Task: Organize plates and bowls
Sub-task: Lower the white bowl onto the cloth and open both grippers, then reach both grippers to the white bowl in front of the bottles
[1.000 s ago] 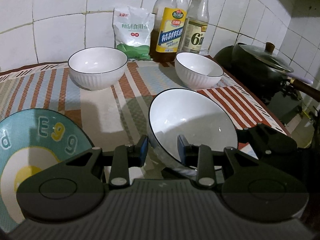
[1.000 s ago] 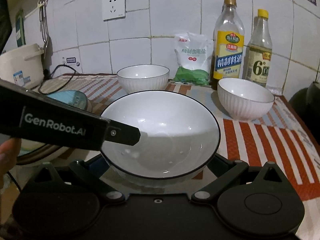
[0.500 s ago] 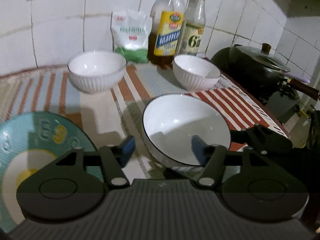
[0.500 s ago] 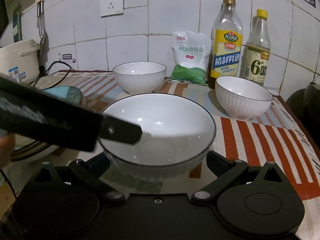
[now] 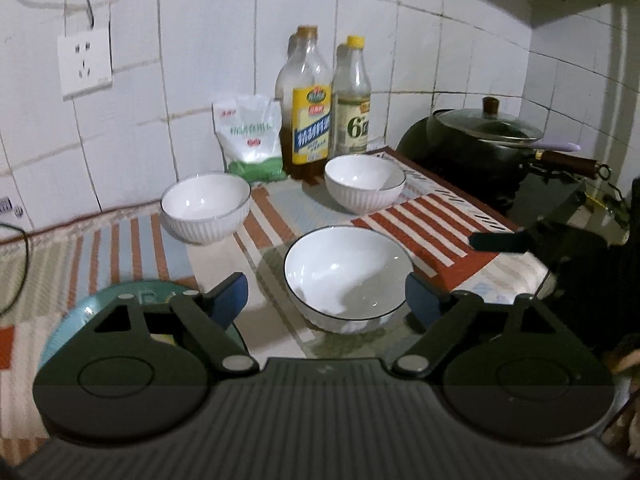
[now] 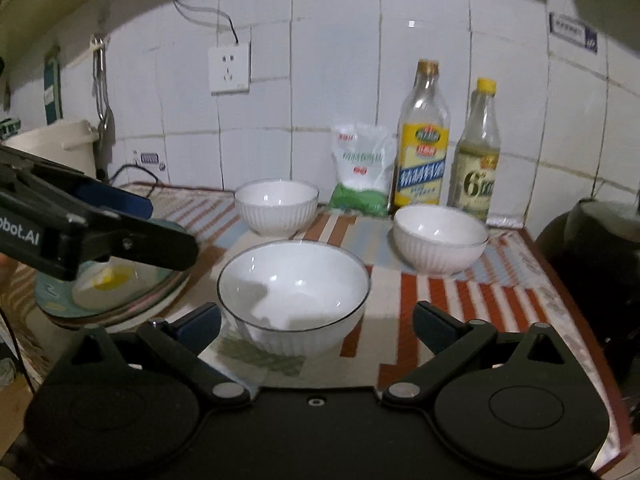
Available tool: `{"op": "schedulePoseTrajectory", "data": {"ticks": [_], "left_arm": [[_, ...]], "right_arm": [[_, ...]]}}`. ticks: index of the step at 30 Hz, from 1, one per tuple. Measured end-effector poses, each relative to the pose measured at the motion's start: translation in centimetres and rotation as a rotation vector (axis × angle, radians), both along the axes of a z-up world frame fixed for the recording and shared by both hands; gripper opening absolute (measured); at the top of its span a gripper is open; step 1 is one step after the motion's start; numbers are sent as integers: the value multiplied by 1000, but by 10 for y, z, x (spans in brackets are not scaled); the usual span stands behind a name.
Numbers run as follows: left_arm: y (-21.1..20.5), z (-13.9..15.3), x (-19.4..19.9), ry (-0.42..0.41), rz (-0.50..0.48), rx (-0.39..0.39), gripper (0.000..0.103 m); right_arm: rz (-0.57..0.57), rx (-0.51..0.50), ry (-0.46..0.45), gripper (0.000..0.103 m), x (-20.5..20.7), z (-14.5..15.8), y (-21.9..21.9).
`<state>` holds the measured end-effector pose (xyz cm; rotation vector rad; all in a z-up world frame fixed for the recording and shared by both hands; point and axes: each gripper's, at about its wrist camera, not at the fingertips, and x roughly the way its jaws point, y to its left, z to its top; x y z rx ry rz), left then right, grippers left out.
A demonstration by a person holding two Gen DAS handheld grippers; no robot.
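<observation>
A white bowl with a dark rim (image 5: 348,272) (image 6: 294,284) stands upright on the striped cloth, nearest to me. My left gripper (image 5: 326,296) is drawn back from it and its jaws are opening; the bowl shows between the fingers, but the pads are clear of it. My right gripper (image 6: 318,320) is open wide, with the same bowl just ahead and untouched. Two ribbed white bowls stand further back, one on the left (image 5: 206,204) (image 6: 277,202) and one on the right (image 5: 364,180) (image 6: 440,236). A stack of plates with a teal one on top (image 5: 68,328) (image 6: 112,292) lies at the left.
Two bottles (image 6: 424,148) (image 6: 478,160) and a salt bag (image 6: 362,168) stand against the tiled wall. A lidded black wok (image 5: 484,140) sits on the stove at the right. A rice cooker (image 6: 60,144) and a cable (image 6: 132,172) are at the far left.
My left gripper has let go of the near bowl's rim and spread its jaws. Both grippers have pulled back and risen. The bowl, tilted before, now sits level on the cloth.
</observation>
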<state>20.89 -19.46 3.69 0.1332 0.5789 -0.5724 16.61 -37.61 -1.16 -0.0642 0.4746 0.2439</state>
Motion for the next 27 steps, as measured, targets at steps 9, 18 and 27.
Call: {"op": "schedulePoseTrajectory", "data": {"ticks": [9, 18, 27], "left_arm": [[-8, 24, -19, -81, -15, -10, 92], [-38, 35, -13, -79, -87, 11, 92], [-68, 38, 24, -70, -127, 28, 96]], "right_arm": [[20, 109, -48, 103, -27, 40, -38], [-10, 96, -81, 103, -20, 62, -68], [-72, 133, 96, 103, 28, 63, -96]]}}
